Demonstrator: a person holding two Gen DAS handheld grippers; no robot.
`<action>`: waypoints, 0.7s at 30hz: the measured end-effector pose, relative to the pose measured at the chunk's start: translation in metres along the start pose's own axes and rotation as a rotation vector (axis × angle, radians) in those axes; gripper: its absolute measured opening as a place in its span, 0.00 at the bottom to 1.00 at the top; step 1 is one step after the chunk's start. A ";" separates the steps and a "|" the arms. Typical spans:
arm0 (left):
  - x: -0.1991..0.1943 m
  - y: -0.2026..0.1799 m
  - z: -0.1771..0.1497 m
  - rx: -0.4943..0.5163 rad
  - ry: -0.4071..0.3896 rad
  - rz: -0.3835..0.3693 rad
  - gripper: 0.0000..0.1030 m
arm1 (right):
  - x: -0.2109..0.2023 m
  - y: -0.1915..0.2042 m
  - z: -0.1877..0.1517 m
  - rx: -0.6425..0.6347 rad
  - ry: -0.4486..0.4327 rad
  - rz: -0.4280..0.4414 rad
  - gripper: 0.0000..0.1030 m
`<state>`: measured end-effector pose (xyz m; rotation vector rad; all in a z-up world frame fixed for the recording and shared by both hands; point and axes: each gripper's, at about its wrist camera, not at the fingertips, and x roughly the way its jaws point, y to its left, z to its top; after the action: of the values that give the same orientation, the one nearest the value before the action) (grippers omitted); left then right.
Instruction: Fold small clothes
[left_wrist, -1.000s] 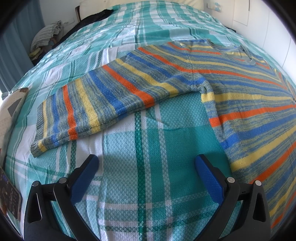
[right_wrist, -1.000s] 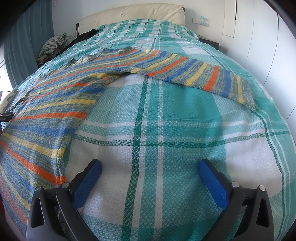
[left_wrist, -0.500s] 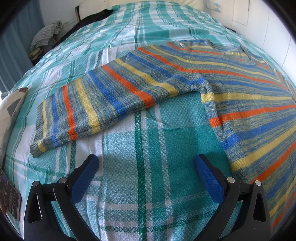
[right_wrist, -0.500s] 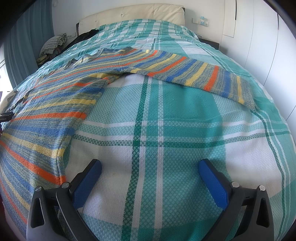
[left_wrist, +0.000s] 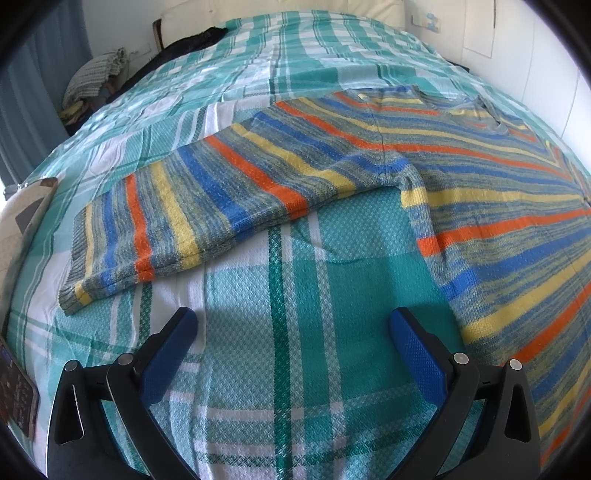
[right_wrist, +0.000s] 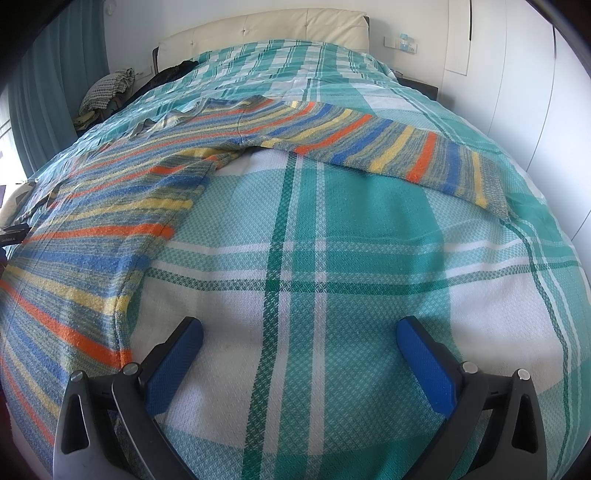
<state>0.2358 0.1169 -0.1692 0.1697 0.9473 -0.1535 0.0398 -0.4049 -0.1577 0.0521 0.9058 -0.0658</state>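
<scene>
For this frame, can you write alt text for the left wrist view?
A striped knit sweater in blue, orange and yellow lies flat on a teal plaid bedspread, one sleeve stretched left. The open left gripper hovers over bare bedspread, holding nothing.

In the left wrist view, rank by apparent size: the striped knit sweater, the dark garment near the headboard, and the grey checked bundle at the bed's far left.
1. Striped knit sweater, largest by far.
2. and 3. Dark garment and grey checked bundle: both far off and partly hidden, so unranked.

No text reads clearly; the dark phone-like slab (left_wrist: 16, 398) is perhaps printed.
</scene>
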 end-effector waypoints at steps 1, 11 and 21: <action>0.000 0.000 0.000 0.000 -0.001 -0.001 1.00 | 0.000 0.000 0.000 -0.001 0.000 0.000 1.00; 0.000 0.002 -0.001 -0.003 -0.003 -0.004 1.00 | 0.000 0.000 0.000 -0.001 0.000 -0.001 1.00; 0.000 0.001 -0.002 -0.004 -0.019 -0.005 1.00 | -0.002 0.001 -0.001 0.002 -0.005 0.001 1.00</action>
<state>0.2339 0.1182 -0.1705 0.1622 0.9295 -0.1571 0.0373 -0.4042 -0.1568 0.0540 0.9005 -0.0659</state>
